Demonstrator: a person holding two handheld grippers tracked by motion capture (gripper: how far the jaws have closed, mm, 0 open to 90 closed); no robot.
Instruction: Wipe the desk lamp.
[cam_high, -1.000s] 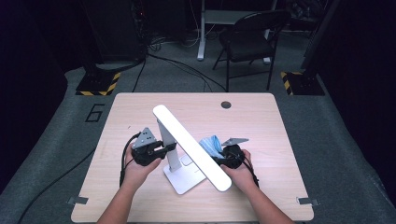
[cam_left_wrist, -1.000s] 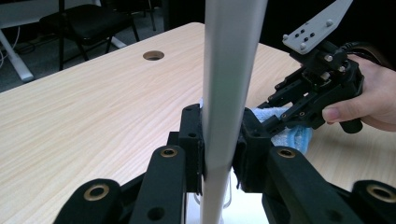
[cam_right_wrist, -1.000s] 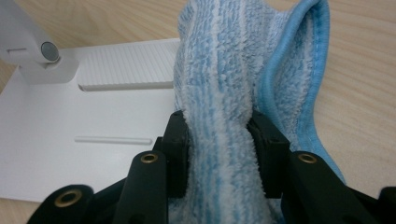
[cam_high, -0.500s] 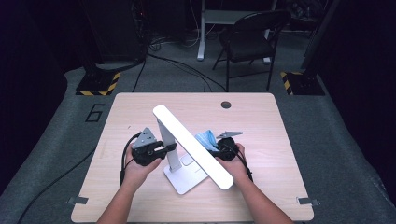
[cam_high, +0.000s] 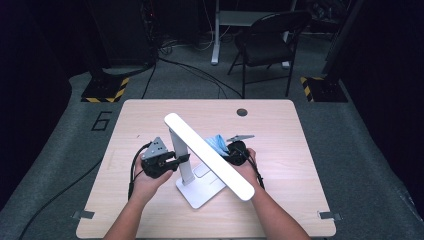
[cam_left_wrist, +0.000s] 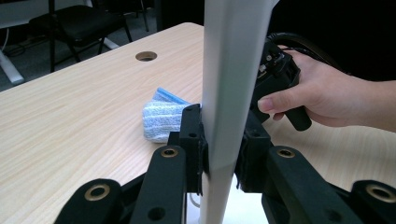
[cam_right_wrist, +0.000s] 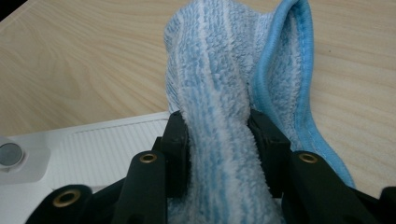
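My right gripper has slid its pinched blue microfibre cloth leftward to the desk lamp at frame centre, while my left gripper clamps the lamp's post; wiping looks barely begun, with most surfaces left.

The cloth squeezed between the right gripper's fingers is soft, fluffy terry in blue and white, with a smooth stitched blue hem. The lamp's post pinched between the left gripper's fingers looks like smooth, matt white plastic or painted metal, and so does its ribbed base. The table beyond the fingertips is pale wood-grain laminate, smooth with a slight sheen; both grippers are matt black plastic with brass-coloured eyelets
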